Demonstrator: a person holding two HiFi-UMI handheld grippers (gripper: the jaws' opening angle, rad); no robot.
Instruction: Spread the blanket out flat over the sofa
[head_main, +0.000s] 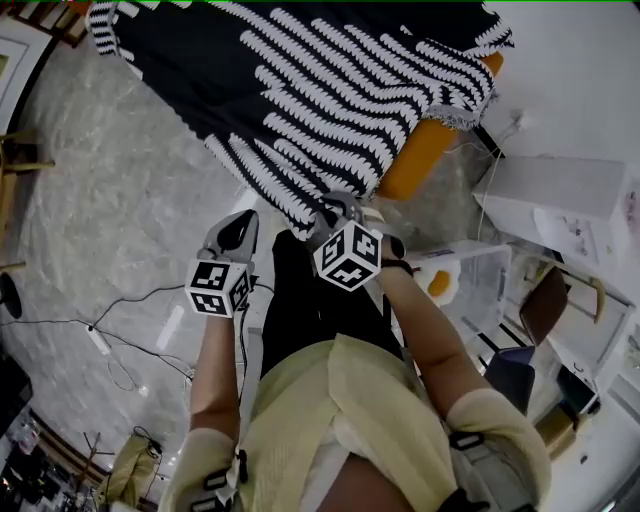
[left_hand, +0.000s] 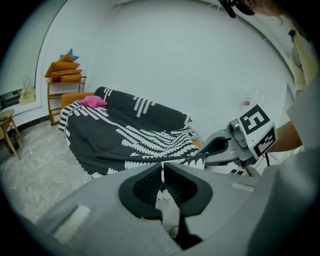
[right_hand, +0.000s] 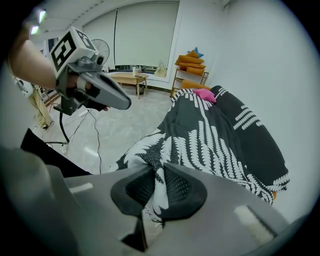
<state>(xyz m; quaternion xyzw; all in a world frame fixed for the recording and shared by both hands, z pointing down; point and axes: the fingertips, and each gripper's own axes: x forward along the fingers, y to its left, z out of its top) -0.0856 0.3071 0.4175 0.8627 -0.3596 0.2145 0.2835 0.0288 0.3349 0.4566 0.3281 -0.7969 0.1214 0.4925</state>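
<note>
Pale marble-look floor (head_main: 110, 170) w/ thin black cables (head_main: 120, 335) trailing across it; plain white walls (left_hand: 190, 65). Wooden shelf rack (left_hand: 67, 97) in the corner, stacked w/ orange cushions (left_hand: 62, 69) (a blue star-shaped one on top), wooden chair (left_hand: 7, 131) nearby. Far end: big window (right_hand: 142, 37) w/ blinds down, low wooden desk (right_hand: 127, 77) and standing fan (right_hand: 101, 50) in front.

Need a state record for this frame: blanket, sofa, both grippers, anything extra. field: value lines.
blanket: black with white fern stripes, draped over the sofa, rumpled, one corner pulled out toward the person
sofa: orange, mostly covered, bare strip showing at the blanket's edge
right gripper: jaws shut on the blanket's corner
left gripper: jaws together, nothing held, clear of the blanket
pink cushion: on the blanket at the sofa's far end
task: not yet flat
</note>
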